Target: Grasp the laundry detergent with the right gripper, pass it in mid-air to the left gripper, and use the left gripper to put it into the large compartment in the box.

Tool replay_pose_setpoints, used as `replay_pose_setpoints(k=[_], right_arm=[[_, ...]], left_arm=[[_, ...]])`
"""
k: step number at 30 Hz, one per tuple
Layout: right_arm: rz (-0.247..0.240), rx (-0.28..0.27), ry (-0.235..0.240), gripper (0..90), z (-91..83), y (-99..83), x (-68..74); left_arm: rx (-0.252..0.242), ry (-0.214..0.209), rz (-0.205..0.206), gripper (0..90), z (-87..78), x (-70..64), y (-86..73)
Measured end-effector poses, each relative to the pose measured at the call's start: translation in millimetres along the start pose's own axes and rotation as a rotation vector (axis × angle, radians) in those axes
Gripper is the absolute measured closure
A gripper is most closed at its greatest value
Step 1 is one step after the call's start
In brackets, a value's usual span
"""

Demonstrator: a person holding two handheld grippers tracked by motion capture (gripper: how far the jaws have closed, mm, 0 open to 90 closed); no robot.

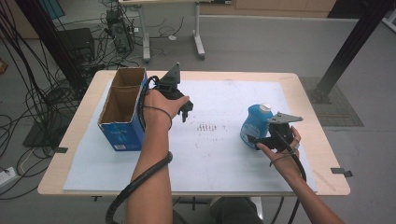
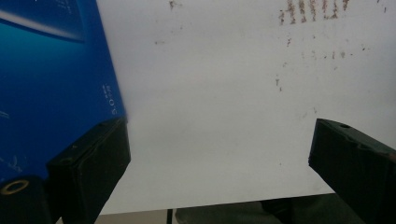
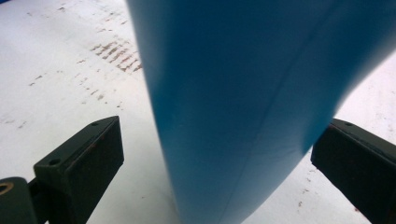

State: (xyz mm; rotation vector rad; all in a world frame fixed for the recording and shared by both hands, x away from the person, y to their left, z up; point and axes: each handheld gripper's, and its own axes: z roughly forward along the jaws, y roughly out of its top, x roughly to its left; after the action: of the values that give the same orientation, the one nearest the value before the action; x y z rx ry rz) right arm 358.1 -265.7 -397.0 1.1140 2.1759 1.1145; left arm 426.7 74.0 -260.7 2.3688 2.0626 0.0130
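We count one blue bottle (image 1: 255,125), one box (image 1: 122,109). Right gripper (image 1: 261,140) wide open around the bottle, not gripping; left gripper (image 1: 186,110) wide open, empty. High view adds the bottle's white cap (image 1: 265,107).

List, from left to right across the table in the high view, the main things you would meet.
Blue cardboard box → left gripper → brown smudges on the white mat → blue bottle → right gripper

White mat (image 1: 224,154) with brown smudges (image 1: 208,127) on wooden table (image 1: 322,154)
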Motion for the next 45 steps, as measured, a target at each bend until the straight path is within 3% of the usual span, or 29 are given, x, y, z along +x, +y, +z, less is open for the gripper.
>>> replay_pose_setpoints(k=[19, 45], right_arm=[[0.018, -0.031, -0.011, 2.2, 2.8, -0.6, -0.5], [-0.002, -0.040, -0.005, 2.2, 3.2, 5.2, 1.4]], left_arm=[[0.000, 0.007, 0.002, 5.9, 0.2, -3.5, 1.0], [-0.012, -0.002, 0.009, 6.0, -1.8, -7.2, 2.8]])
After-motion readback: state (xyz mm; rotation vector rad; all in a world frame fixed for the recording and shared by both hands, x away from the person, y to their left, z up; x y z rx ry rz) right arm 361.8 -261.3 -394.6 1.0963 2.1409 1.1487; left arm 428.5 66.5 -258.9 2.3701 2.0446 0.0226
